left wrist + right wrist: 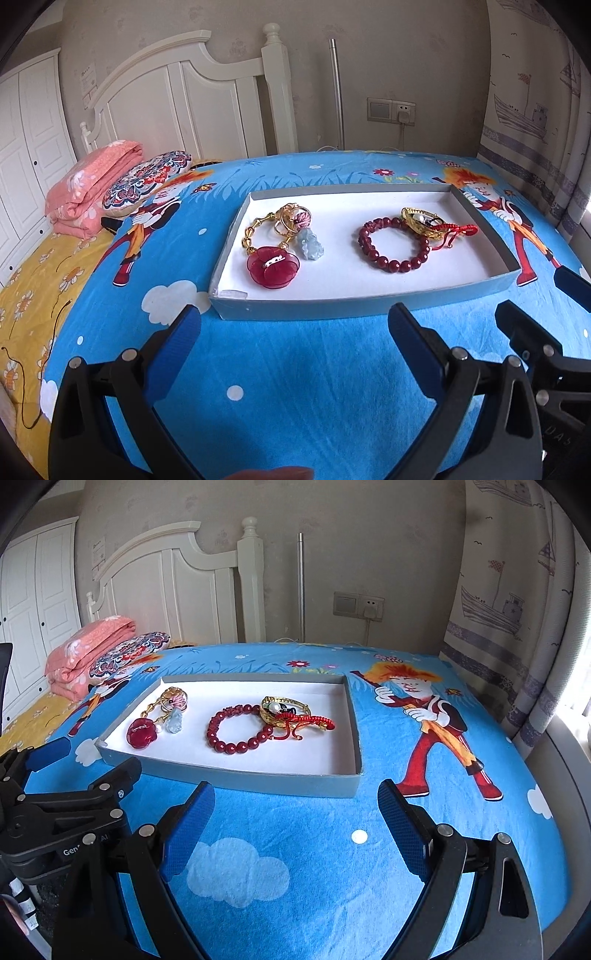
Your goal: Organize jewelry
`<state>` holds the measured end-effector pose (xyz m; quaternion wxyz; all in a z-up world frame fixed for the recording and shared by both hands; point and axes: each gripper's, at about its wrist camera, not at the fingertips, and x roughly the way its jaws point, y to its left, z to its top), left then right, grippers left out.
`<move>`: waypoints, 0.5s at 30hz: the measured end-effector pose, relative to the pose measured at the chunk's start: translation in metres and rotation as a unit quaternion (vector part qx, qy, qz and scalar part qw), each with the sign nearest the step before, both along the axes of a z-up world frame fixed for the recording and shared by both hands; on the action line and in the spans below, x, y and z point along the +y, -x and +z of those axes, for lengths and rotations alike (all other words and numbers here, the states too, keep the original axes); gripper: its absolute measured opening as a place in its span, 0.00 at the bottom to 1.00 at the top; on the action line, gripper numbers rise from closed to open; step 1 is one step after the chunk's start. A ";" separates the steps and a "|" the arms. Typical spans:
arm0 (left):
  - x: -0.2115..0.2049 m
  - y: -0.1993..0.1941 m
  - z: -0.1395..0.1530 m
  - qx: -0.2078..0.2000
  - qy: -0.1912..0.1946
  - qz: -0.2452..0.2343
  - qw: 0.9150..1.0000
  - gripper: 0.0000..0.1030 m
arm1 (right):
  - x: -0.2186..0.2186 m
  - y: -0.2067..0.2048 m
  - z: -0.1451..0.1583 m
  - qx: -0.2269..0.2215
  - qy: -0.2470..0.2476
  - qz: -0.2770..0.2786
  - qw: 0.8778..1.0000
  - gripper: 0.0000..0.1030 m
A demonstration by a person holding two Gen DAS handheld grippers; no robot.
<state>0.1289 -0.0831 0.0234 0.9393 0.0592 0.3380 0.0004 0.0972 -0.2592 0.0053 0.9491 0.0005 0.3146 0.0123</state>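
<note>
The left gripper (293,325) hovers over the blue cartoon bedsheet (295,387) with its jaws spread wide and nothing between them. The right gripper (295,801) does the same just beside it, jaws also spread and empty.

Straight ahead of both pairs of jaws, just past the fingertips, lies a shallow grey box lid (332,308) with a white inside, flat on the sheet. All the jewelry is in it, in two groups well apart.

Ahead of the left gripper's left finger sits a translucent red flower brooch (272,266), touching a gold chain (252,234) that loops up to gold rings with a pink knot (291,218). A pale blue-green carved pendant (309,242) lies just beside the flower.

Ahead of the left gripper's right finger rests a bracelet of dark red round beads (393,243), laid as an open ring. At its far edge a gold bangle (419,219) with a pearl overlaps it, and a red cord bracelet (456,232) trails across both.

Far to the left of the jaws lie a folded pink quilt (88,184) and a patterned cushion (147,181).
</note>
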 end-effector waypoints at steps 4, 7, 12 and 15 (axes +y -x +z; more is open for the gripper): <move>0.000 -0.002 0.001 -0.004 0.000 0.003 1.000 0.95 | -0.003 0.002 0.000 -0.005 -0.003 -0.004 1.000 0.82; 0.003 -0.001 0.002 -0.012 0.001 0.007 1.000 0.95 | -0.004 0.006 0.000 -0.018 -0.008 -0.006 1.000 0.82; 0.007 0.001 0.002 -0.028 0.004 0.015 1.000 0.95 | -0.001 0.013 0.000 -0.042 -0.002 -0.002 0.999 0.82; 0.007 0.001 0.000 -0.025 0.008 0.014 1.000 0.95 | -0.001 0.013 -0.002 -0.042 -0.002 0.000 0.999 0.82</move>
